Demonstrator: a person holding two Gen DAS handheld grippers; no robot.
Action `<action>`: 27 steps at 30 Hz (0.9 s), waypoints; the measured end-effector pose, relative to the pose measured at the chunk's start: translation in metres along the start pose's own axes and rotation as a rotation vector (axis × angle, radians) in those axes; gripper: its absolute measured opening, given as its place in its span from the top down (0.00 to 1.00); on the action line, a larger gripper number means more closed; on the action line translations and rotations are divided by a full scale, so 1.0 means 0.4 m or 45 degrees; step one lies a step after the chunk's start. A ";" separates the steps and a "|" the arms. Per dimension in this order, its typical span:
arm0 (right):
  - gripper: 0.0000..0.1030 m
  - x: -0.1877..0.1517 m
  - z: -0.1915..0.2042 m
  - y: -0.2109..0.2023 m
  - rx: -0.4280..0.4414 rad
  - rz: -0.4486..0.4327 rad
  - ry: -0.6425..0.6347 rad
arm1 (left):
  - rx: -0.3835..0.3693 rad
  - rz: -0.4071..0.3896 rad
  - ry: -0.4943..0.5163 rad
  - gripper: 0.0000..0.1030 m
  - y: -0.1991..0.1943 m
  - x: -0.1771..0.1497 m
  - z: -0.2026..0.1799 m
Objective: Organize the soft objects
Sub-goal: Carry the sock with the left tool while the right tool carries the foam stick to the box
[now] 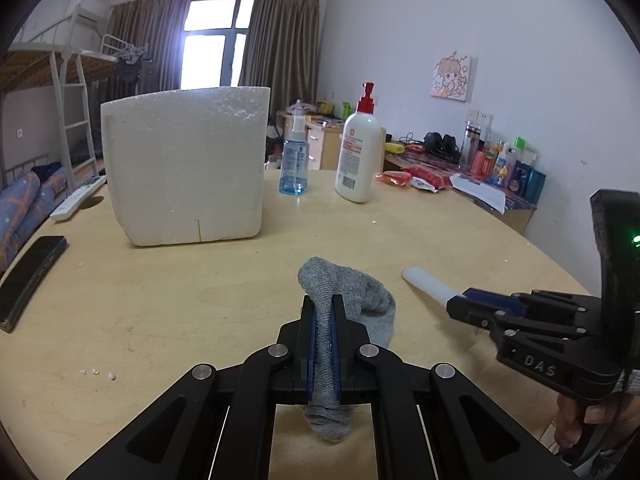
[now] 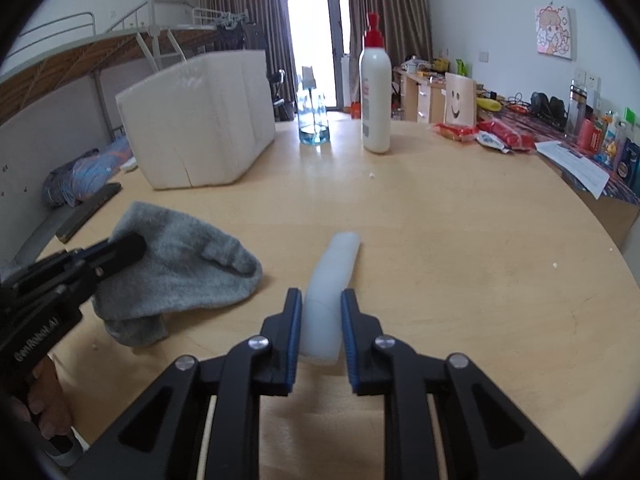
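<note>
At the far left edge of the round pale wooden table (image 1: 180,300) a flat black phone (image 1: 30,276) is laid, with a white remote control (image 1: 78,198) beyond it. Further in, a large white foam box (image 1: 184,168) is stood upright on the tabletop. To its right a clear blue spray bottle (image 1: 295,156) and a tall white pump bottle with a red cap (image 1: 357,152) are seen side by side, slightly apart.

Nearer the camera, a crumpled grey knitted sock (image 1: 344,284) is pinched by the left gripper (image 1: 324,312): its blue-padded jaws are pressed tightly together on a fold of the fabric, while the rest of the sock is left resting on the wood.

Just right of the sock, clear of it, a translucent white soft tube (image 2: 334,280) is laid on the table. Its near end is enclosed by the right gripper (image 2: 321,312), whose jaws are set narrowly on either side; the left pad is seen against the tube, but firm contact by the right pad cannot be confirmed. Red snack packets (image 1: 416,174) are visible at the table's far right.
</note>
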State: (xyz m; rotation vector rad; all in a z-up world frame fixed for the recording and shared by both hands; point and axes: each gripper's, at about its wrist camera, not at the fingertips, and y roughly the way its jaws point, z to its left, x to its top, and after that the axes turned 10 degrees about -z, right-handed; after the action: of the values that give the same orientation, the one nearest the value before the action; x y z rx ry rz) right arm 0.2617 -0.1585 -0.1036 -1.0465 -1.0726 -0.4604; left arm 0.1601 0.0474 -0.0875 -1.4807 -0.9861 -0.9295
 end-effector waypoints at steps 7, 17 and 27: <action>0.78 0.012 0.007 -0.040 0.030 -0.066 0.007 | 0.000 -0.029 0.026 0.94 -0.029 0.018 -0.016; 0.78 0.020 0.002 -0.087 0.052 -0.136 0.022 | 0.011 -0.072 0.050 0.94 -0.069 0.033 -0.025; 0.78 0.051 0.016 -0.121 0.081 -0.216 0.013 | 0.032 -0.155 0.079 0.94 -0.114 0.085 -0.030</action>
State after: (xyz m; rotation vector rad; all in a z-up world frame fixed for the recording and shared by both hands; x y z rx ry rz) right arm 0.2315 -0.1726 -0.0624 -0.9001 -1.1647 -0.5634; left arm 0.1290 0.0422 -0.0387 -1.3748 -1.0481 -1.0399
